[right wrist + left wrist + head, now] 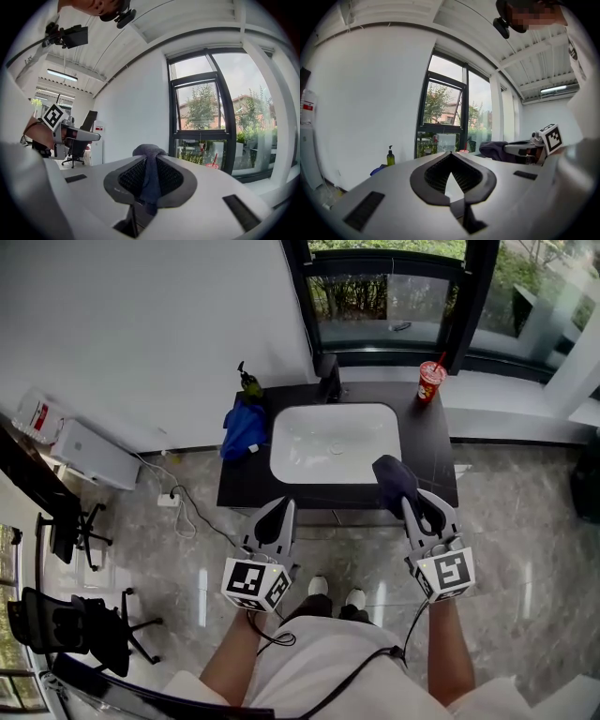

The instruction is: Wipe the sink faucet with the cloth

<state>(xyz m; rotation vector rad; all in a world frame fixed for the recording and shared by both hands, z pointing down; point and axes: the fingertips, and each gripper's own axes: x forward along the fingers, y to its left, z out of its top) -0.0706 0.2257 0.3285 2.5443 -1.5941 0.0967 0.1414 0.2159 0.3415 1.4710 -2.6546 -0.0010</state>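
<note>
Looking down from the head cam, I've got the right gripper [411, 504] clamped on the cloth [394, 478]. It's a dark wad bunched past the jaw tips, and it shows over the sink's [281, 448] 5 o'clock corner. The right gripper view backs that up: the right gripper [149, 160] has its pads squeezed onto a strip of cloth [148, 151] running down between them, with the rest puffed out in front.

The left gripper [281, 508] is at about 7 o'clock from the sink, just off the front edge of the counter [433, 465]. In its own view the left gripper [451, 154] has its jaw tips meeting and nothing pinched in there.

The faucet [330, 381] is the black one at the sink's 12 o'clock, right under the window [389, 296], well apart from both grippers, so no contact with the cloth.

Other stuff on the counter:
- red cup [429, 383] with a straw at roughly 2 o'clock
- green bottle [249, 382] at 10 o'clock
- blue rag [244, 432] at 9 o'clock, just beside the sink

Both grippers point level toward the window.
</note>
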